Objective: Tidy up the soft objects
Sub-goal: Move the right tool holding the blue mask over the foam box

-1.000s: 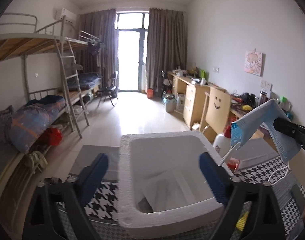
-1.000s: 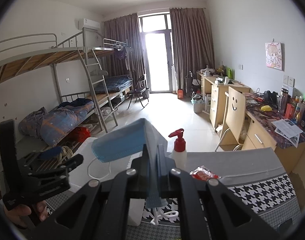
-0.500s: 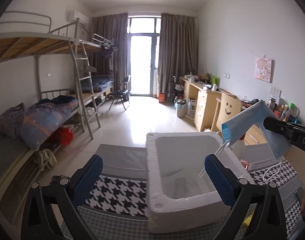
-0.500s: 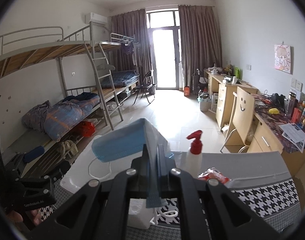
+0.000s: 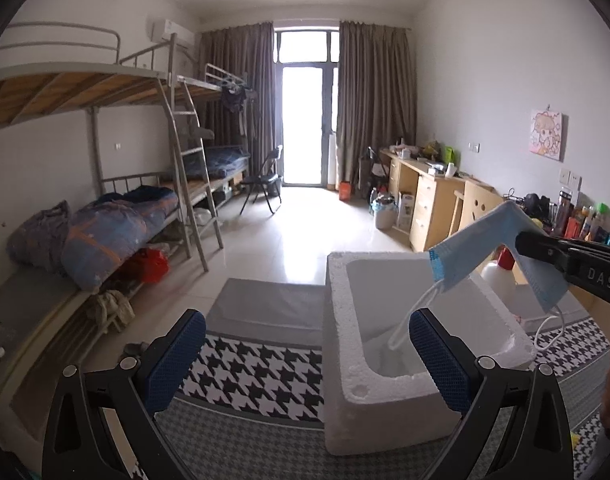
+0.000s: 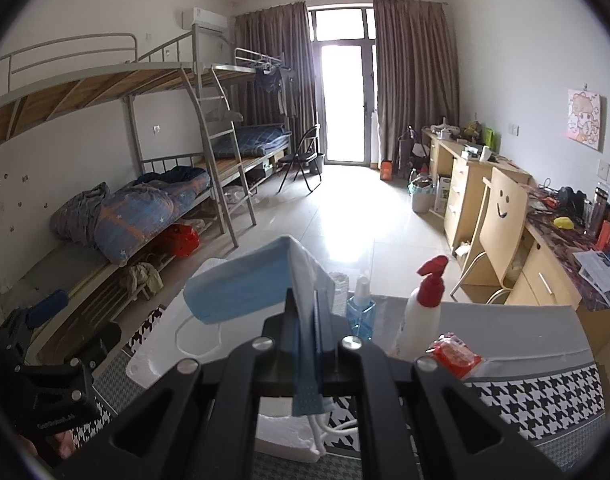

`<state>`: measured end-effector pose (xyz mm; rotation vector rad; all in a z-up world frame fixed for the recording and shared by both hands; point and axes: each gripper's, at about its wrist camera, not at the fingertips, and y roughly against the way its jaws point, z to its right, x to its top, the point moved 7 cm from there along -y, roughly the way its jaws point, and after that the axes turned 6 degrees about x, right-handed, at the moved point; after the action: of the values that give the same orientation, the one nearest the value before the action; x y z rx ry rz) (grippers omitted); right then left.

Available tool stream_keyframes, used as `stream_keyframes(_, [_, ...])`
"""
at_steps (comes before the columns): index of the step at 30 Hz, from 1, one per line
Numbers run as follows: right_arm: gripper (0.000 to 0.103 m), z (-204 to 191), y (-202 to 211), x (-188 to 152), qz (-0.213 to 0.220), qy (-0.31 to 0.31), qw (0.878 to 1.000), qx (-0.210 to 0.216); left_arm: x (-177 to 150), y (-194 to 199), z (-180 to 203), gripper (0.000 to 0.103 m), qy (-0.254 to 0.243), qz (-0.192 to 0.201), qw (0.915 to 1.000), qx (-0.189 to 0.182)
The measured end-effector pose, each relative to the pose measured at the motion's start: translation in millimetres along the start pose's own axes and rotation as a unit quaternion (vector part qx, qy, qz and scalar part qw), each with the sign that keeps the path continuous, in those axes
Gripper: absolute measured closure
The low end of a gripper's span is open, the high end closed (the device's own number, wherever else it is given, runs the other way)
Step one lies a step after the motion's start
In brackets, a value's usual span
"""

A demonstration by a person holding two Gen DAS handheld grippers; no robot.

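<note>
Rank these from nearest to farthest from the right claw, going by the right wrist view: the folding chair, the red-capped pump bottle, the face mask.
1. Face mask, pinched in the right claw.
2. Red-capped pump bottle, just right of it on the table.
3. Folding chair, far across the room by the balcony door.

Your left tongs [image 5: 303,364] stand spread wide over the houndstooth surface [image 5: 261,372], open cloth between them. The white foam box [image 5: 385,420] blocks their right side; its top is open, though a blue mask [image 5: 481,244] and its loop hang over the cavity. Right of the box, a red-pump bottle [image 6: 423,312], a blue bottle [image 6: 361,316] and a red packet [image 6: 455,356] crowd the surface.
</note>
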<state>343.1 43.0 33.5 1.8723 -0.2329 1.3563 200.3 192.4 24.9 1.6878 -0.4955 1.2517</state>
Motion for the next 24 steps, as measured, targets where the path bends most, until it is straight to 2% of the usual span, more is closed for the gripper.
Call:
stream_keyframes(2, [0.095, -2, -3, 0, -0.004, 0.004, 1.000, 0.000, -2, -1, 1, 0.001, -0.008, -0.003, 0.9999, 0.008])
stream_keyframes(8, [0.095, -6, -11, -1, -0.012, 0.007, 1.000, 0.001, -5, 5, 4, 0.001, -0.010, 0.009, 0.9999, 0.001])
stream_keyframes(13, [0.095, -8, -22, -4, -0.025, 0.007, 1.000, 0.002, -12, -2, -7, 0.001, 0.029, -0.034, 0.9988, -0.021])
stream_keyframes(18, [0.095, -13, -33, -10, -0.044, 0.008, 0.999, 0.009, -13, 0, -16, 0.001, 0.036, -0.018, 0.9992, 0.003])
stream_keyframes(22, [0.094, -14, -39, -12, -0.055, 0.011, 0.998, 0.009, -13, 1, -19, 0.001, 0.035, -0.017, 0.9992, 0.006])
stream_keyframes(23, [0.091, -14, -40, -14, -0.059, 0.007, 0.998, 0.011, -13, 0, -20, 0.001, 0.030, -0.017, 0.9994, 0.010])
stream_keyframes(24, [0.082, -13, -42, -16, -0.065, 0.003, 0.998, 0.013, -12, 1, -20, 0.001, 0.026, -0.014, 0.9995, 0.011])
